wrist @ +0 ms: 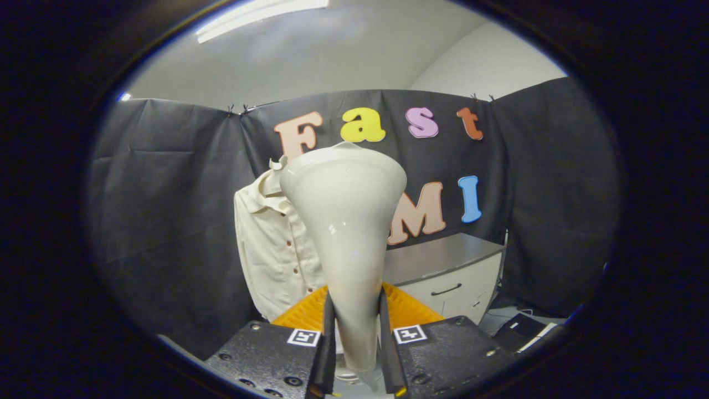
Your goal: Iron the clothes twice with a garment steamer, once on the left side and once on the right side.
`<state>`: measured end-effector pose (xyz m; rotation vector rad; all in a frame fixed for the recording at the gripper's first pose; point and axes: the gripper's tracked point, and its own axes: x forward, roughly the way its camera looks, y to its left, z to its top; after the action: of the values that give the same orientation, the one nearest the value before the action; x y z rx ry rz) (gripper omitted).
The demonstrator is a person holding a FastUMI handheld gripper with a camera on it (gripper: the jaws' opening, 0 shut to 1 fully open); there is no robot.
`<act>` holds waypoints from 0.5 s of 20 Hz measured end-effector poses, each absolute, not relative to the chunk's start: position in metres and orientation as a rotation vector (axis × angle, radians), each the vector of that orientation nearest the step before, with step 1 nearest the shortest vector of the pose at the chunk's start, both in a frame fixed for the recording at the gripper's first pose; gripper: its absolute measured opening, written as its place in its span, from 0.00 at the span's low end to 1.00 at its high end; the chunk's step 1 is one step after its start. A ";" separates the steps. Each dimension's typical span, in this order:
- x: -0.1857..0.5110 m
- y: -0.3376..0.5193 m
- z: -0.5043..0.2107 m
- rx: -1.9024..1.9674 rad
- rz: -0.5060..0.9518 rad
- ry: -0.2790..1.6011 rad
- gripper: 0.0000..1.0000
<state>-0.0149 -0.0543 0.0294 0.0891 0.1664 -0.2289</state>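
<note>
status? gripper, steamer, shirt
Gripper shut on garment steamer, head up. Cream shirt hanging beyond the fingers, steamer apparently short of it. Nothing between them.

- gripper [357, 332] clamped on narrow neck of cream garment steamer [346, 221], both fingers pressing
- steamer head flared upward, upright
- cream buttoned shirt [271, 249] hanging beyond, partly hidden
- grey cabinet [443, 266] further right

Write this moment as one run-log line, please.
gripper: shut on glossy cream funnel-shaped garment steamer | cream button-up shirt: hanging beyond the steamer, not touched | grey cabinet: beside shirt
</note>
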 end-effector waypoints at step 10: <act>-0.051 -0.047 0.055 0.003 -0.189 0.090 0.34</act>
<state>-0.0508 -0.0473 0.0547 0.0034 0.0899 -0.1887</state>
